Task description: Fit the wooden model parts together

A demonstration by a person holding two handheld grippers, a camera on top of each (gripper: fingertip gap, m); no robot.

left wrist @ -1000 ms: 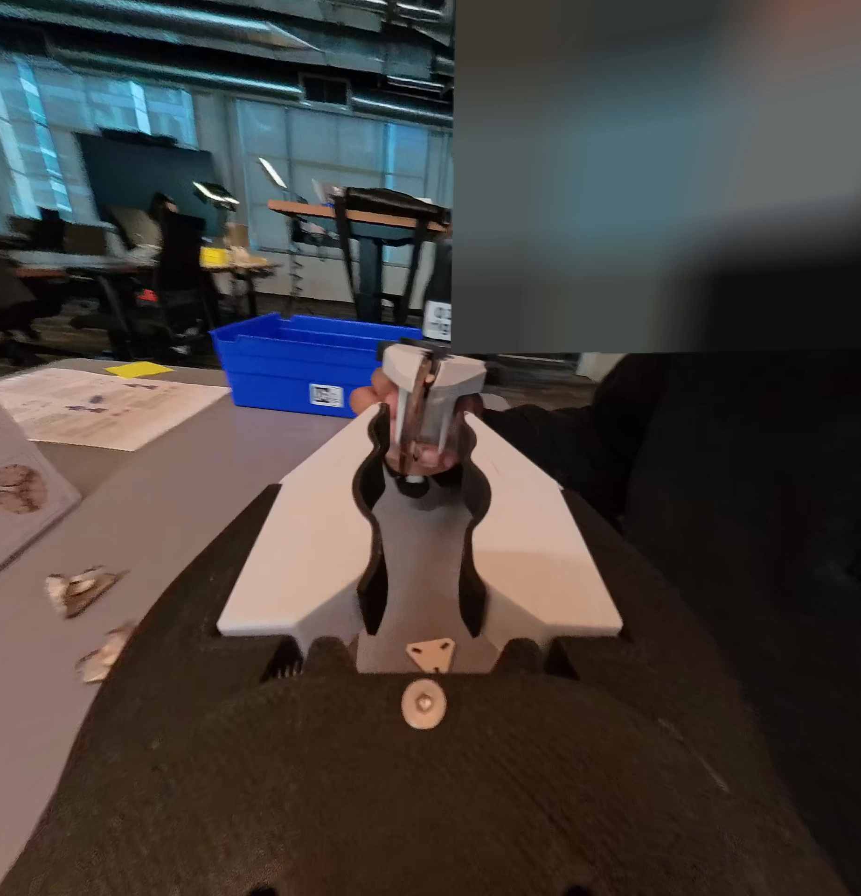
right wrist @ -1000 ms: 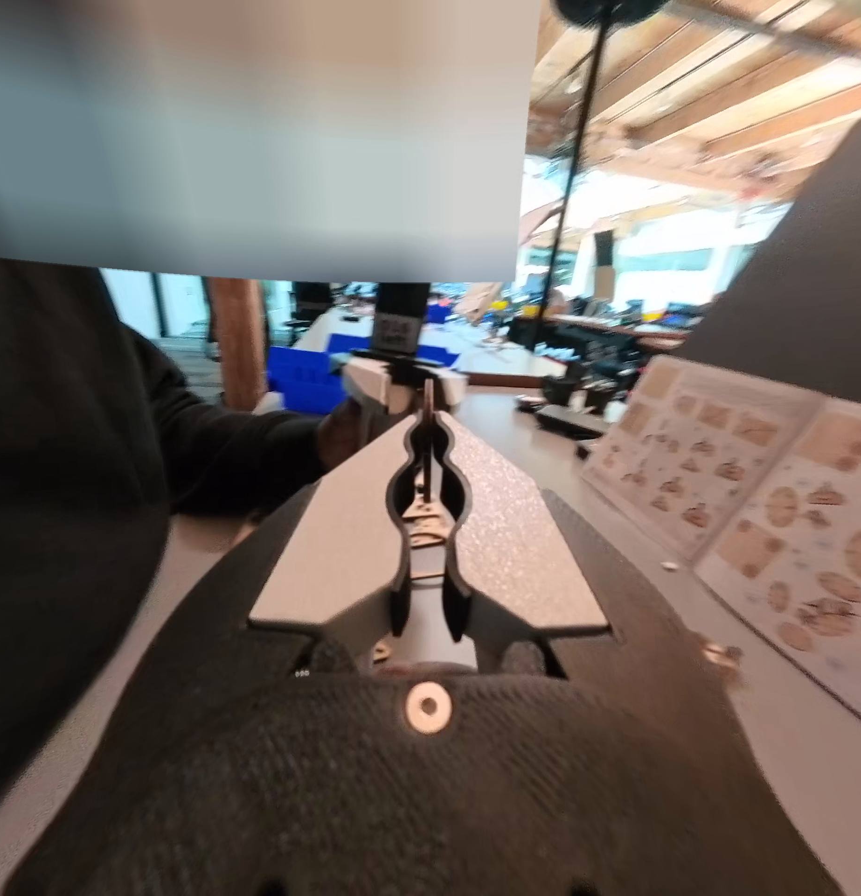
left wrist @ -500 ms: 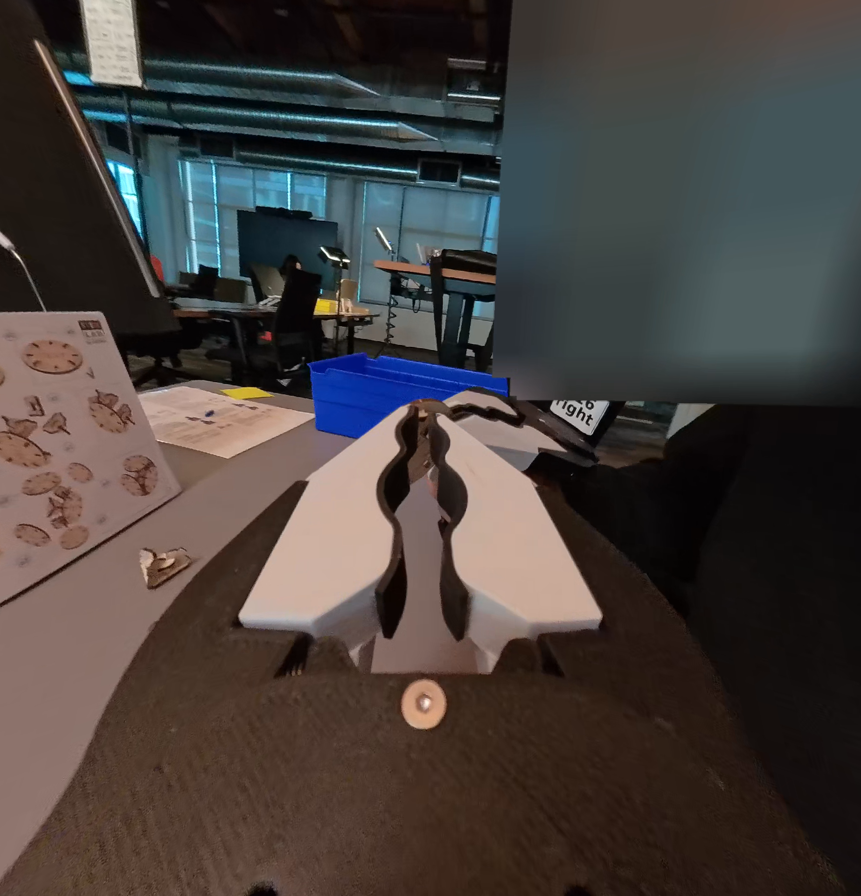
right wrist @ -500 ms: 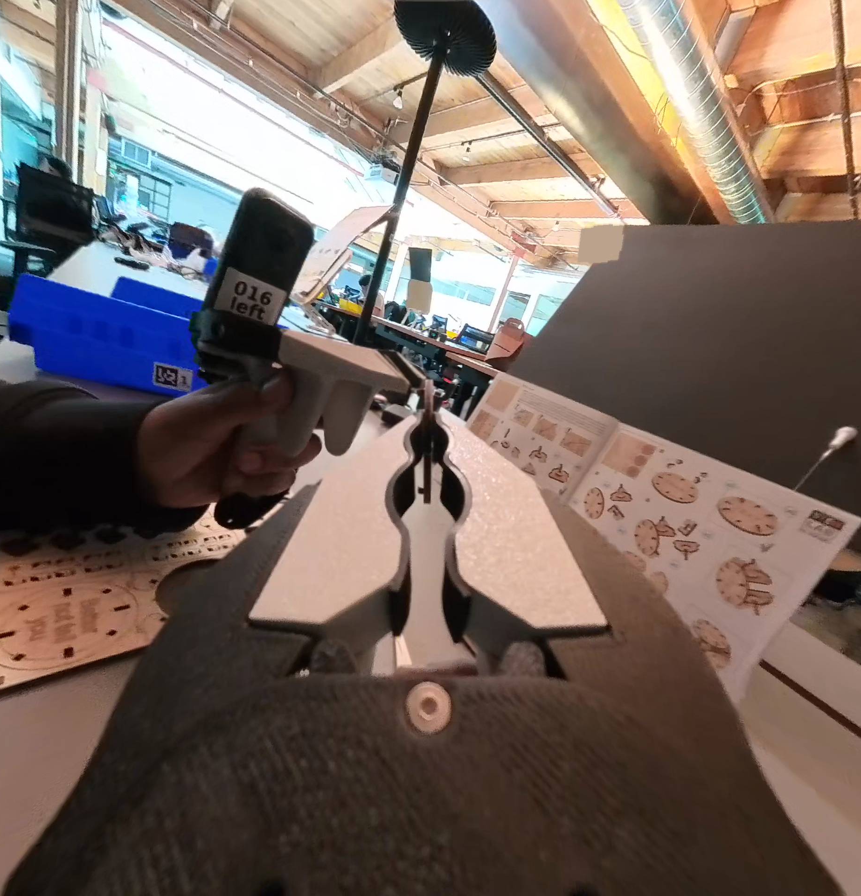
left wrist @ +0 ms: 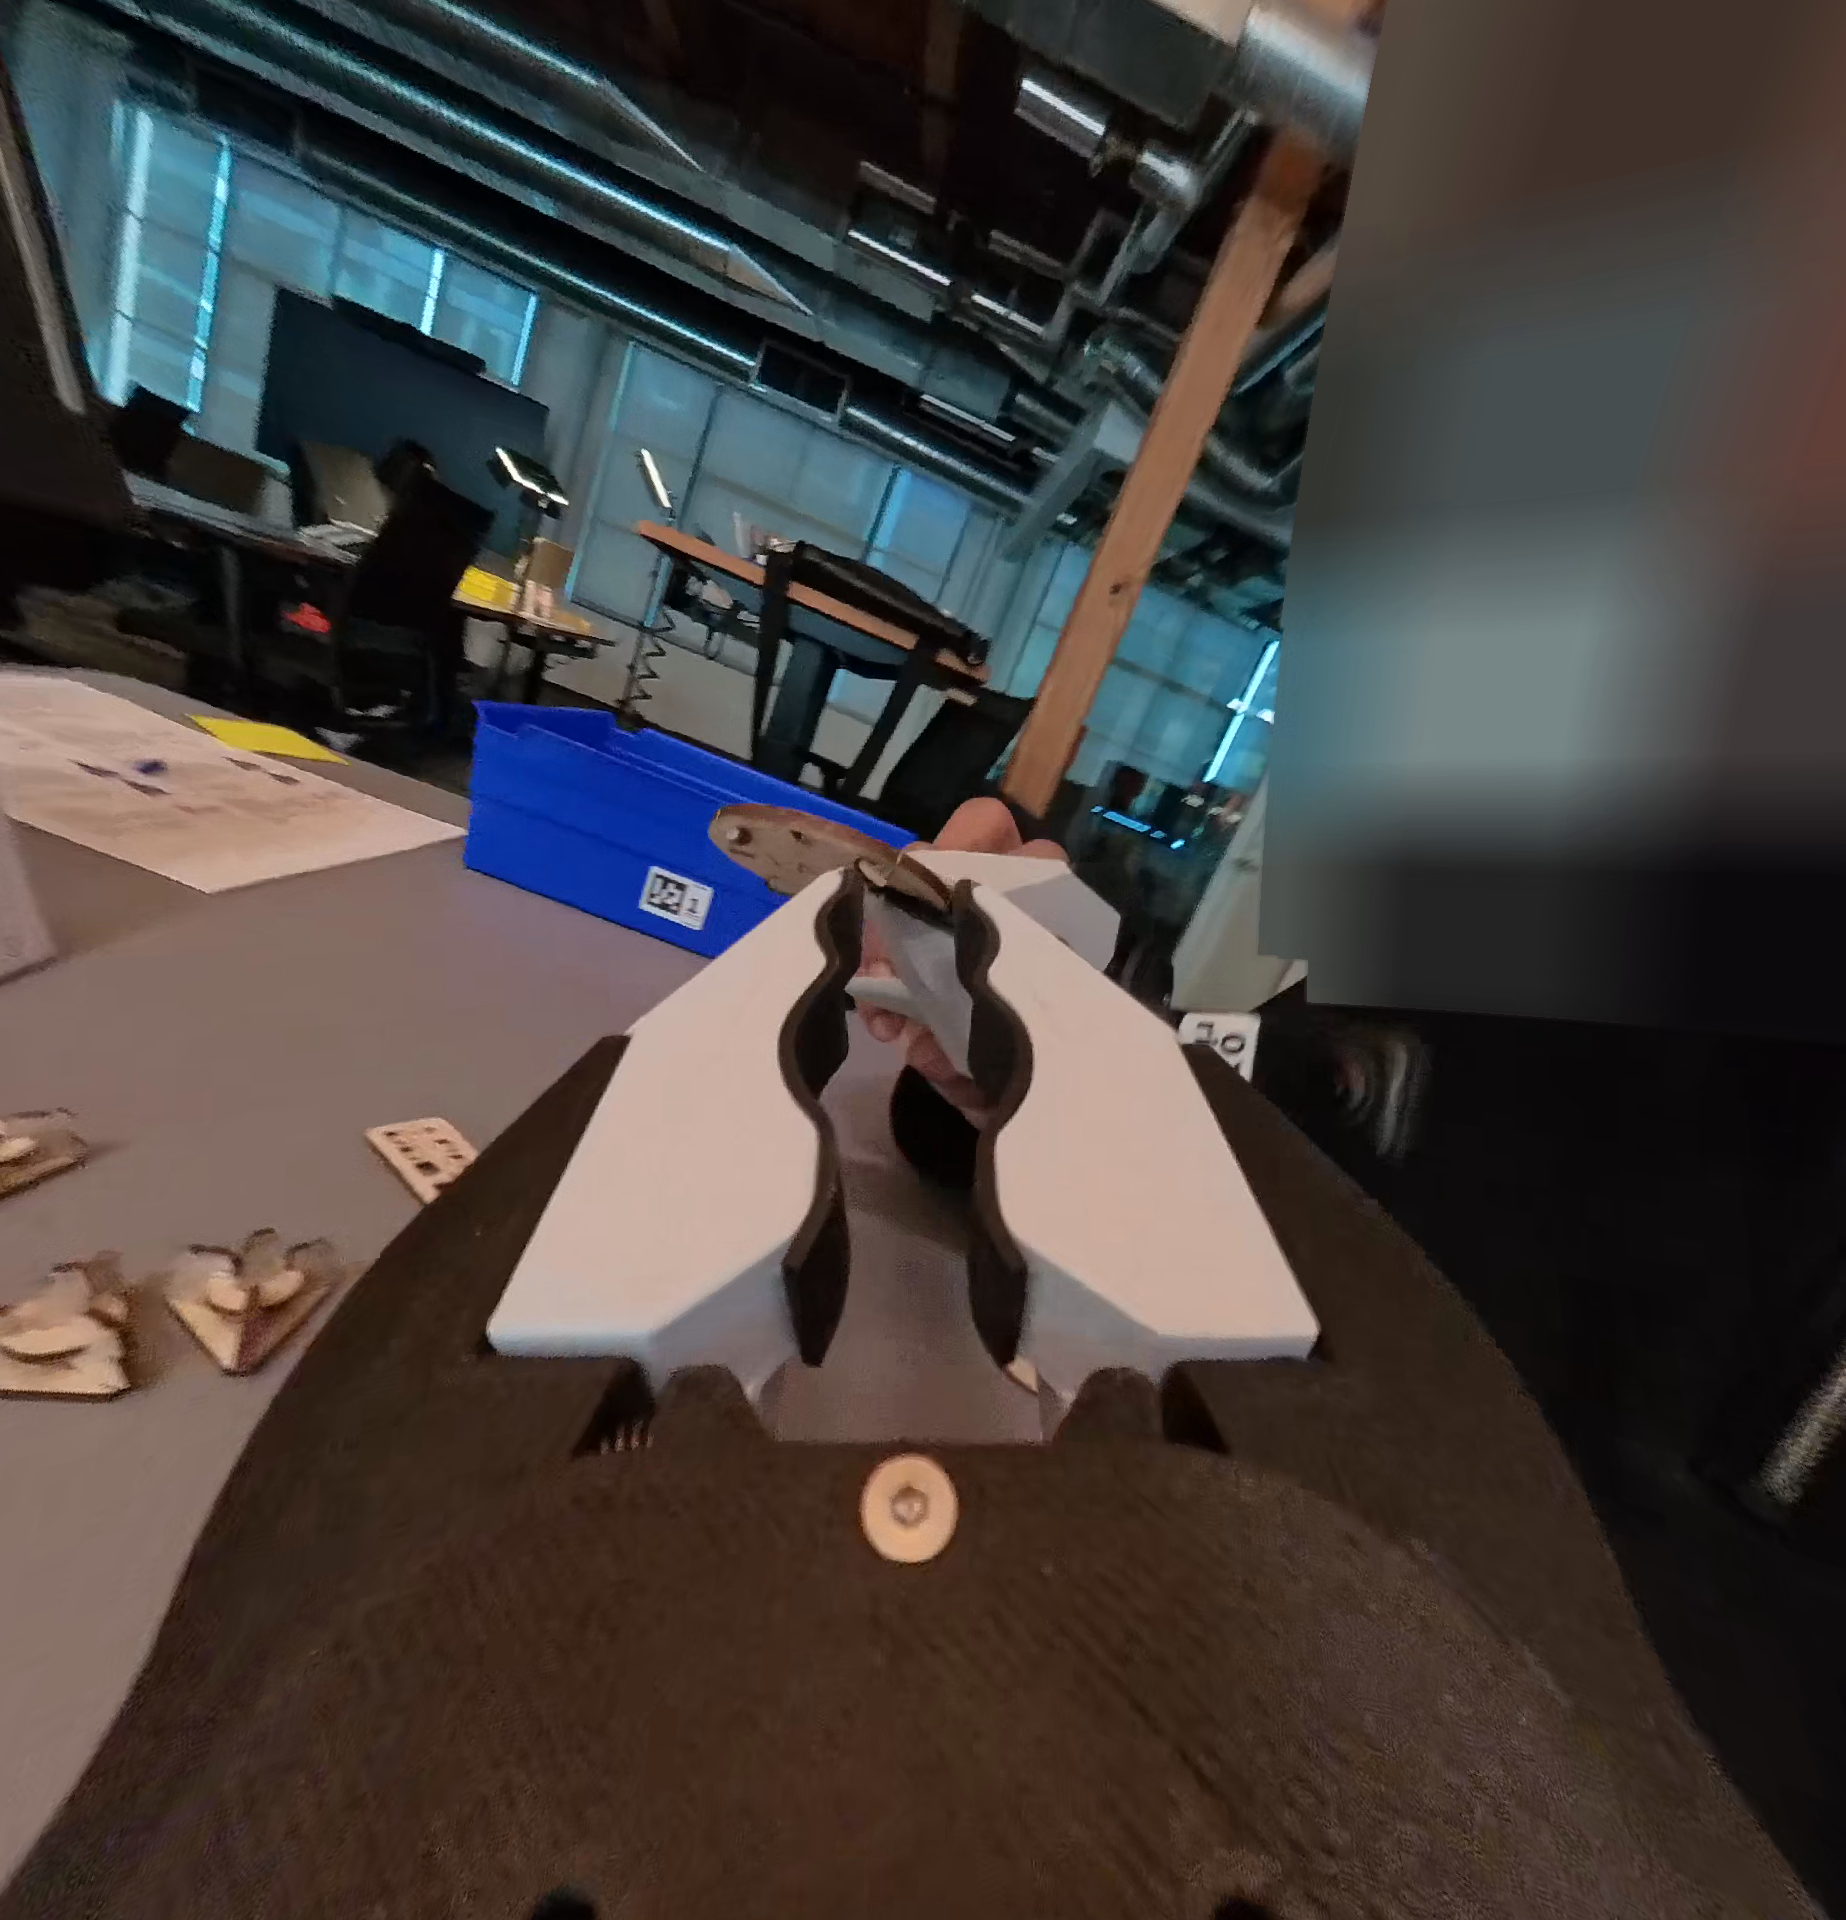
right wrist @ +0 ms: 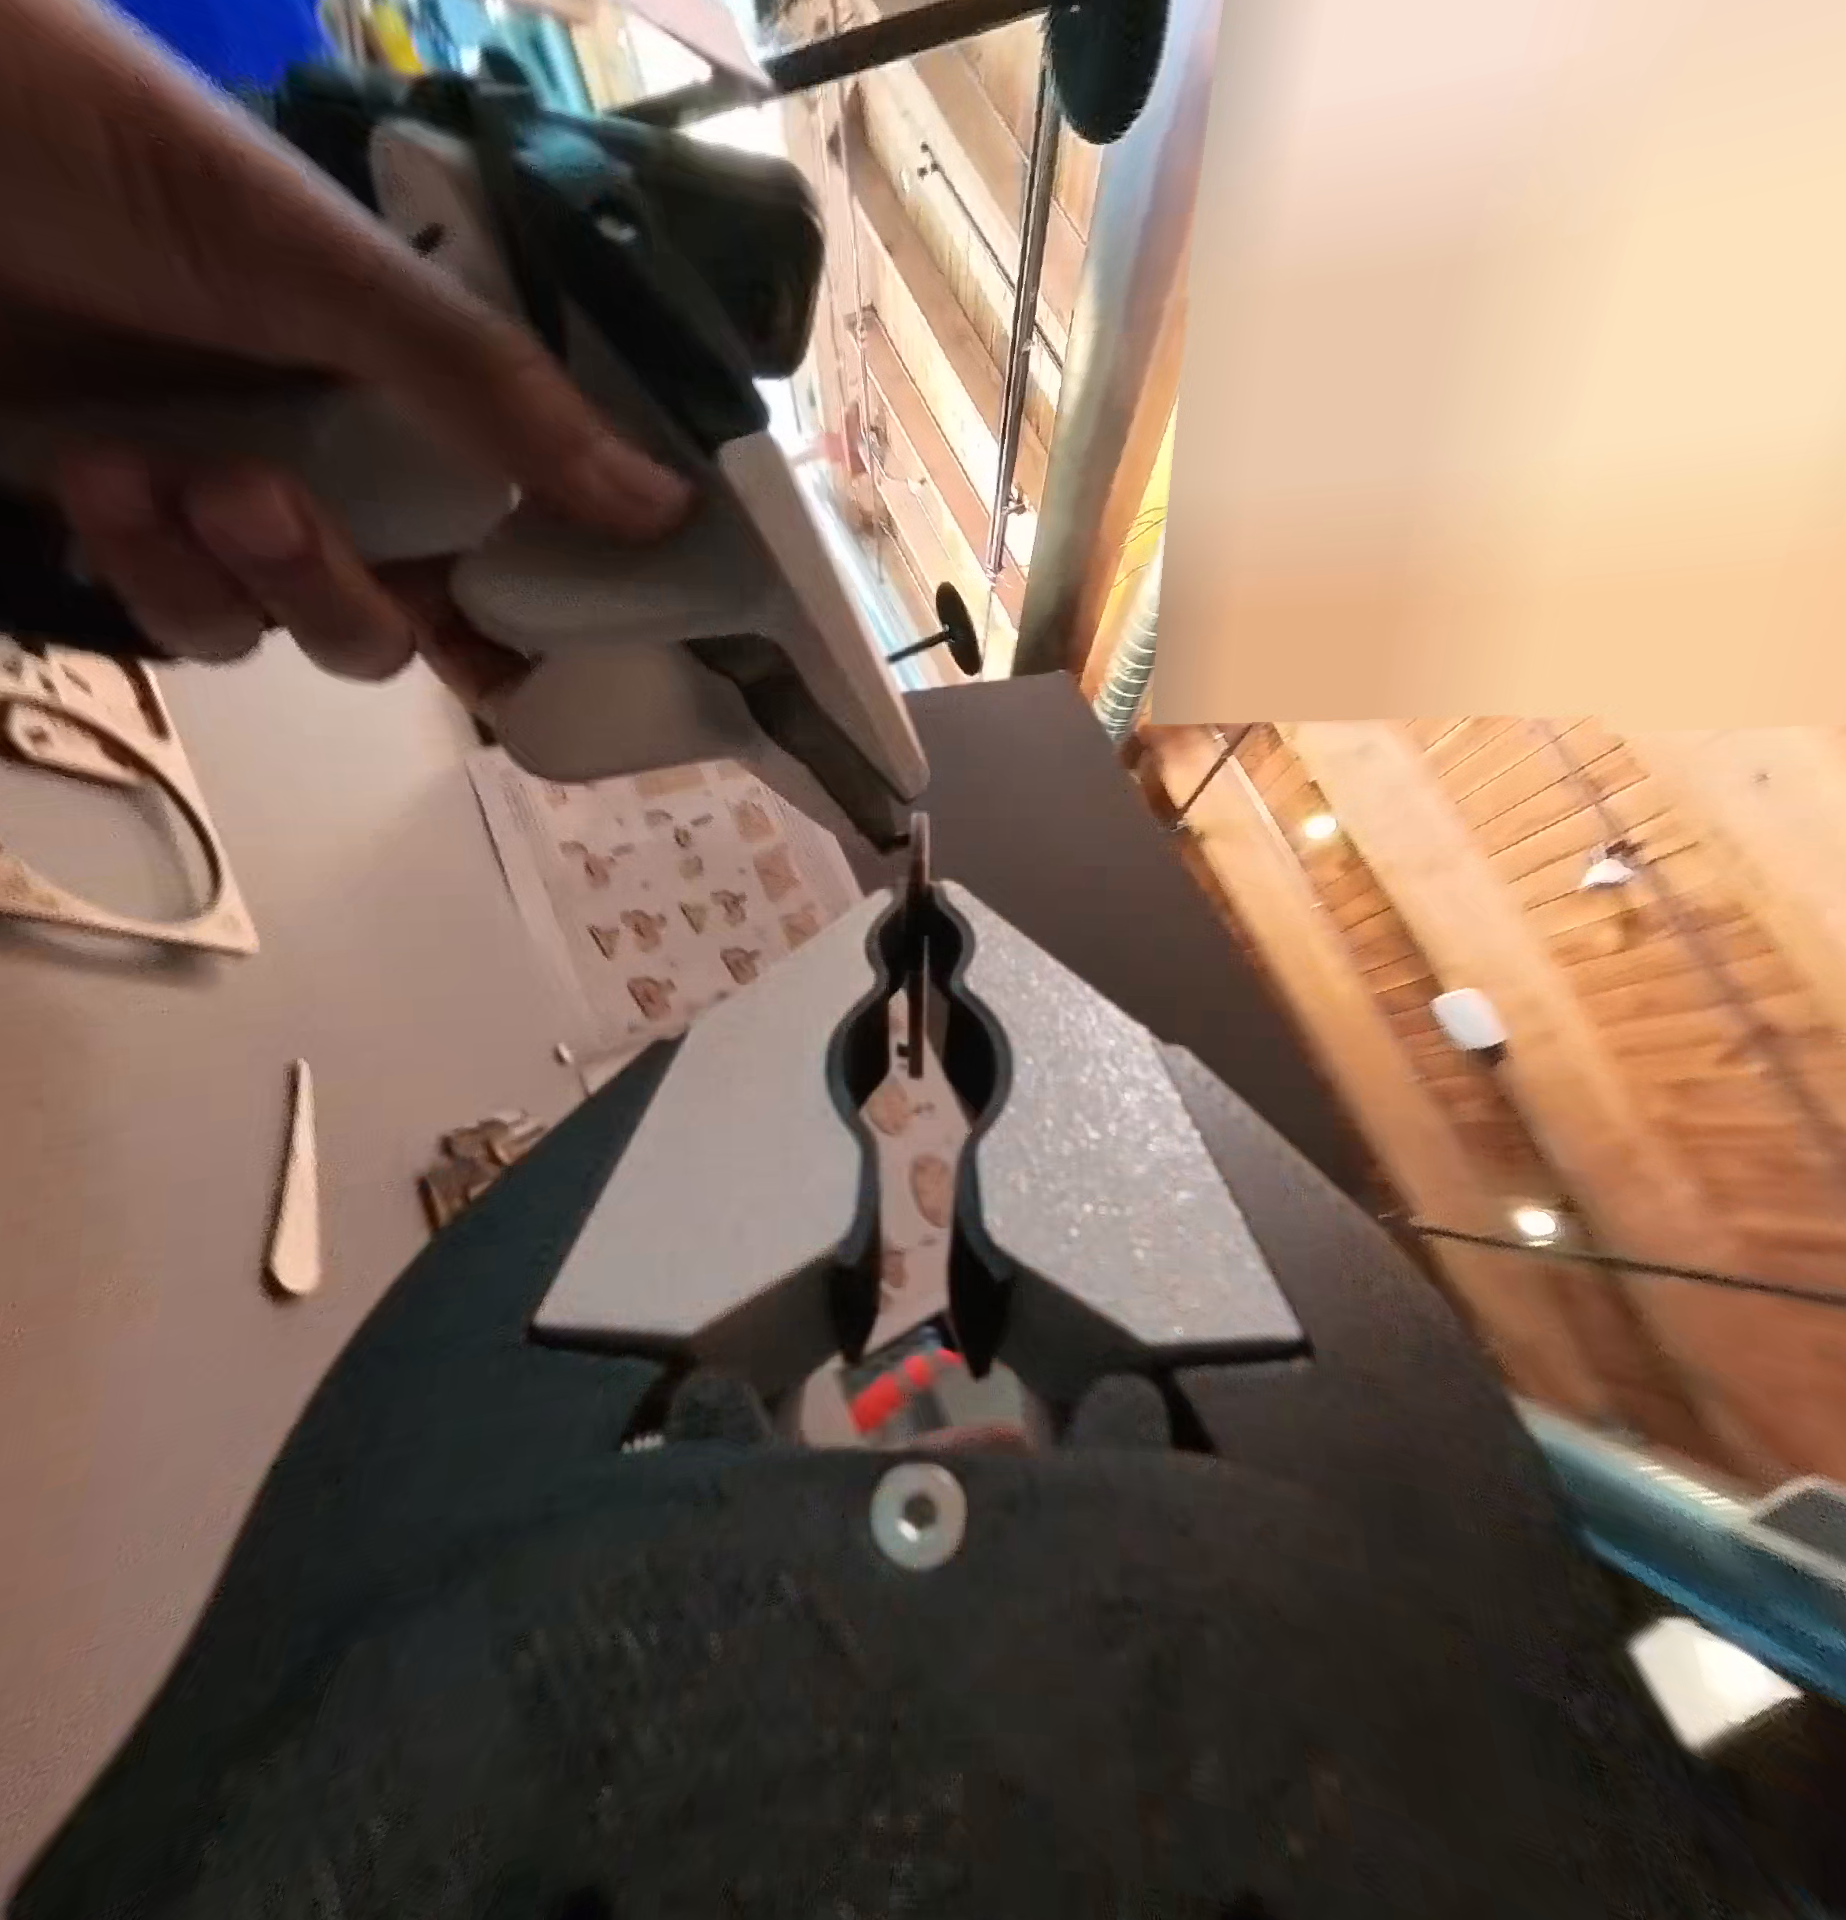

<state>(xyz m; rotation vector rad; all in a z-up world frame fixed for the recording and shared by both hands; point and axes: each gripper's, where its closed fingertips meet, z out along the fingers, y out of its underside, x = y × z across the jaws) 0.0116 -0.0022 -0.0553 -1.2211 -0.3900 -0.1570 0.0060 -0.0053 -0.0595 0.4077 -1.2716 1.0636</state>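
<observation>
My right gripper (right wrist: 917, 914) is shut on a thin flat wooden piece (right wrist: 919, 883), seen edge-on between its pads and sticking out past the tips. The same brown piece (left wrist: 794, 847) shows face-on in the left wrist view, lying across the tips of my left gripper (left wrist: 906, 888). The left jaws stand apart and the pads do not press on the piece. Through their gap I see the right gripper's pale fingers (left wrist: 929, 966) and a hand. In the right wrist view the left gripper's fingertip (right wrist: 877, 769) sits just above the piece's upper end.
A blue bin (left wrist: 607, 821) and a paper sheet (left wrist: 171, 790) lie on the grey table (left wrist: 275, 987). Small wooden parts (left wrist: 244, 1299) lie at the left. A printed instruction sheet (right wrist: 670, 894), a cut-out wooden board (right wrist: 98, 862) and a slim wooden sliver (right wrist: 295, 1184) are nearby. Both grippers' tips are roughly 15 centimetres from the slim wooden sliver (right wrist: 295, 1184).
The left jaws, closed at the wooden piece half a second ago, have opened. The right gripper has kept hold of the piece and rolled sideways. Both grippers have stayed tip to tip.
</observation>
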